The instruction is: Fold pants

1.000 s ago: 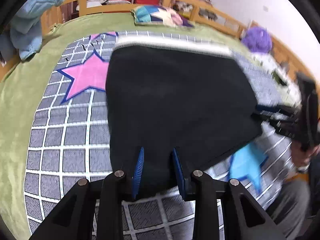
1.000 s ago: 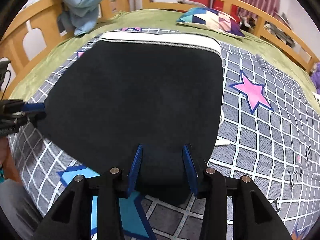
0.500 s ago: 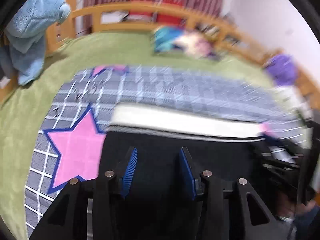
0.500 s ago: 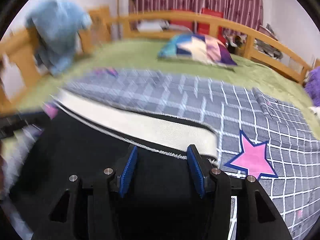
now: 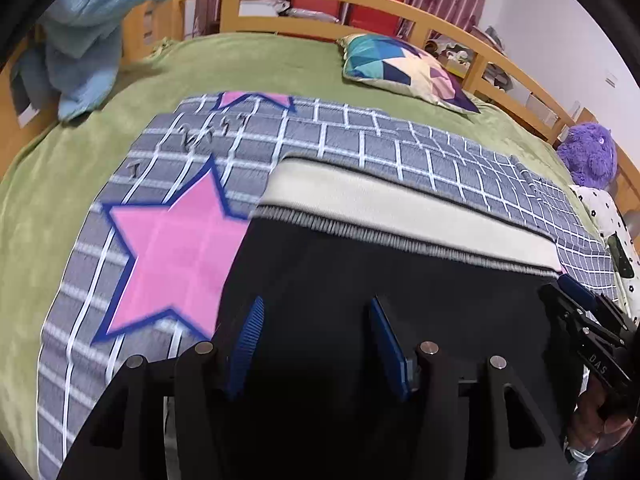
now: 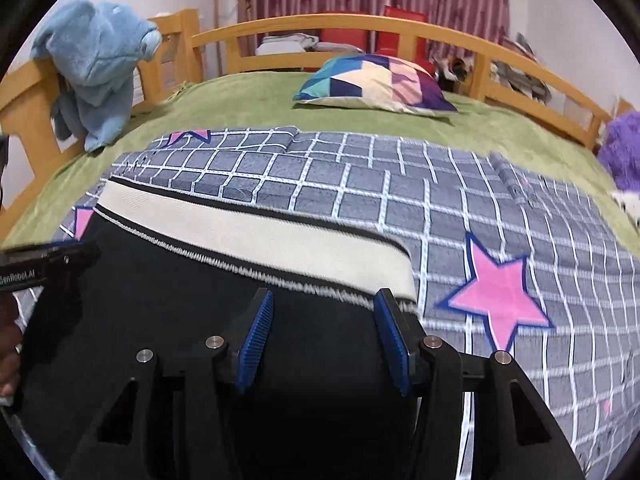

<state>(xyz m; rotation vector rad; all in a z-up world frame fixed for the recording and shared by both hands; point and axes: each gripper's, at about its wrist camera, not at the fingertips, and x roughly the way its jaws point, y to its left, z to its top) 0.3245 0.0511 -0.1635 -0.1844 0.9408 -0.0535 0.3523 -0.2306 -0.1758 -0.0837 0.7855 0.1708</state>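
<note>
near end of the black pants is cut off under both grippers. soft knit, cream ribbed waistband on the far side, flat on the grey checked blanket on the bed. left gripper and right gripper hover low, jaws spread, gripping nothing.

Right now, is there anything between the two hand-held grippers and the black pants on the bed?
Nothing visible. The left hand-held gripper and the right hand-held gripper both hang open directly over the black pants, near the cream waistband. The pillow and the blue plush lie far off.
</note>
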